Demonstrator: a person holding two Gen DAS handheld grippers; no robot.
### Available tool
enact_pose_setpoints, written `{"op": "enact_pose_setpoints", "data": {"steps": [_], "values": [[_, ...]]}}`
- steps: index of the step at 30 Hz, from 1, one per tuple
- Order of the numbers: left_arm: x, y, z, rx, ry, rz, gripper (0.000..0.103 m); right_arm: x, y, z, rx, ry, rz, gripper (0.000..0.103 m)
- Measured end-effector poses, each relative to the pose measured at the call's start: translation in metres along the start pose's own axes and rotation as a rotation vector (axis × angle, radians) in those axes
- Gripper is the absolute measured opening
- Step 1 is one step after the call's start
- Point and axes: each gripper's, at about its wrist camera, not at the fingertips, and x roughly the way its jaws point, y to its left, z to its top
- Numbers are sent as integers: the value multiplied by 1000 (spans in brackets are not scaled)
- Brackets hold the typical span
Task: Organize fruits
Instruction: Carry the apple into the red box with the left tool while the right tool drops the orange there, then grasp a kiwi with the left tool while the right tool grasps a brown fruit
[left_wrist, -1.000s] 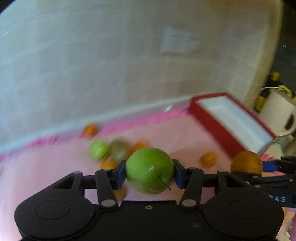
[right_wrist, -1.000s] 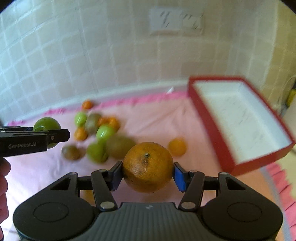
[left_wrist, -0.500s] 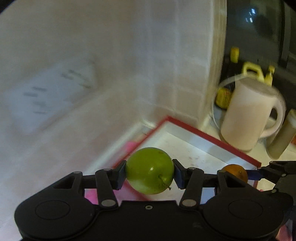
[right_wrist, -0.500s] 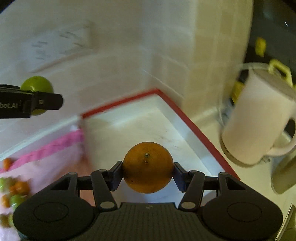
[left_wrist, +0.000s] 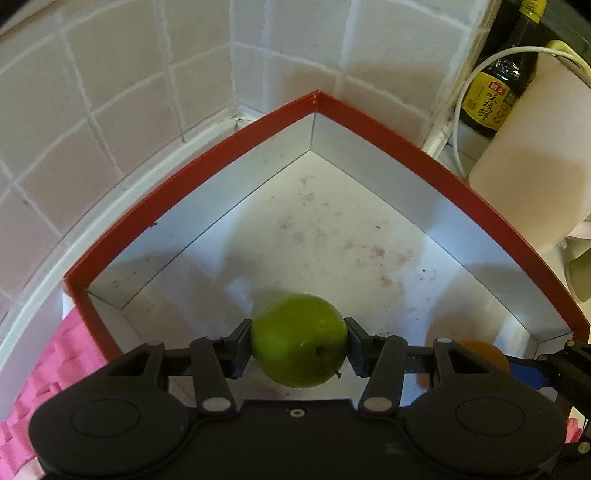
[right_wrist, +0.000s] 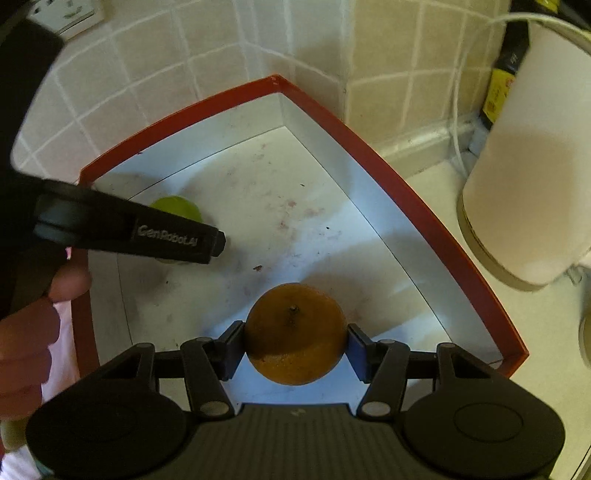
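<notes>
Left hand-held gripper (left_wrist: 298, 341) pinching green apple (left_wrist: 299, 339), right hand-held gripper (right_wrist: 295, 338) pinching orange (right_wrist: 295, 332), both over red-rimmed box (left_wrist: 207, 158).

One red box (left_wrist: 388, 140) is sitting in the tiled corner of the worktop, and two fruits are hanging over its white floor: one green apple (left_wrist: 299, 339) and one orange (right_wrist: 293, 332). Two tongs are showing, one pair gripping each fruit. Beside the box, one white kettle (right_wrist: 532, 147) and one dark bottle (left_wrist: 495, 88) are standing.
</notes>
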Motion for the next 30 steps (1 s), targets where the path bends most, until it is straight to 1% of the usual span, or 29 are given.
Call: {"op": "enact_pose_setpoints", "data": {"steps": [2, 4, 5, 6, 9, 11, 14, 18, 22, 26, 30], "values": [[-1, 4, 1, -6, 7, 5, 64, 1, 2, 1, -3, 2, -1, 60], [-4, 7, -1, -10, 5, -14, 71, -1, 5, 1, -15, 2, -4, 61], [-9, 8, -3, -13, -5, -22, 71, -3, 6, 1, -18, -4, 0, 61], [-12, 7, -5, -13, -11, -16, 78, -6, 8, 1, -24, -12, 2, 62], [-29, 6, -9, -8, -49, 22, 78, -17, 11, 2, -41, -40, -7, 62], [-41, 11, -10, -30, -70, 13, 78, -30, 9, 3, -31, -65, 1, 62], [-71, 20, -23, -59, -130, 14, 78, -55, 7, 3, -11, -108, 26, 62], [-112, 37, -53, -101, -187, 50, 78, -88, 14, -4, -6, -163, 57, 66], [-154, 68, -96, -190, -222, 75, 78, -114, 34, -21, -43, -189, 101, 66], [-201, 97, -143, -272, -262, 142, 78, -136, 61, -34, -90, -206, 152, 67], [-245, 117, -187, -339, -311, 221, 78, -155, 89, -44, -139, -224, 196, 69]]}}
